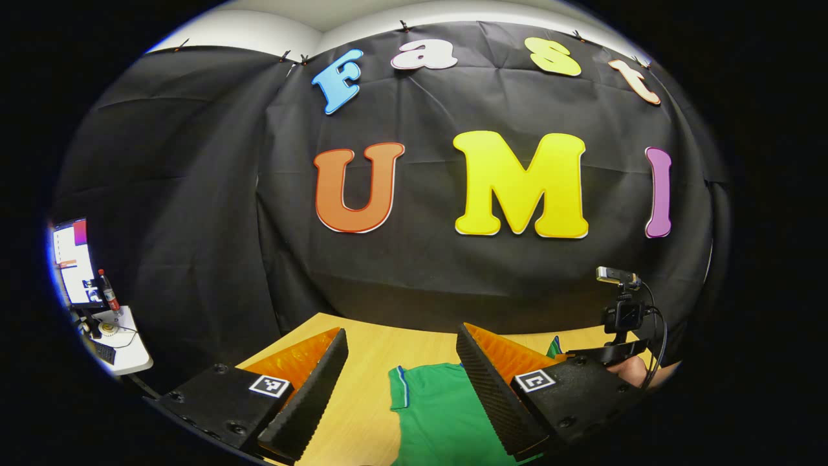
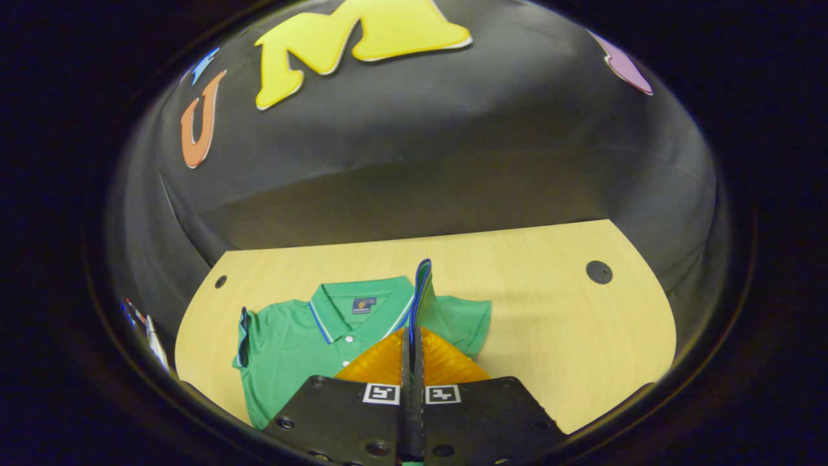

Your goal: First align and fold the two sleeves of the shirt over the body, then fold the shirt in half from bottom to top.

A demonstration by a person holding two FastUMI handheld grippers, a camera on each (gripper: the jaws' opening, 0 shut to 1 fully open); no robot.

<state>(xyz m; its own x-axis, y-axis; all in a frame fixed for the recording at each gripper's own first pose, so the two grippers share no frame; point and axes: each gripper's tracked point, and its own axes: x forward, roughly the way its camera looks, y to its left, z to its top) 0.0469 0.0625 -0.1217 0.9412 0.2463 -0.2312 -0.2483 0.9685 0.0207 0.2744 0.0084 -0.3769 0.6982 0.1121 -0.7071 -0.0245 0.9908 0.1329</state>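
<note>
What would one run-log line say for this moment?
right claw: shut on green polo shirt's sleeve edge, lifted | left claw: open above shirt | wooden table

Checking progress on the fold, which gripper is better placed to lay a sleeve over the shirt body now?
Likely the right gripper: its jaws are closed on a blue-trimmed sleeve edge lifted above the green shirt. The left gripper hangs open, holding nothing.
</note>
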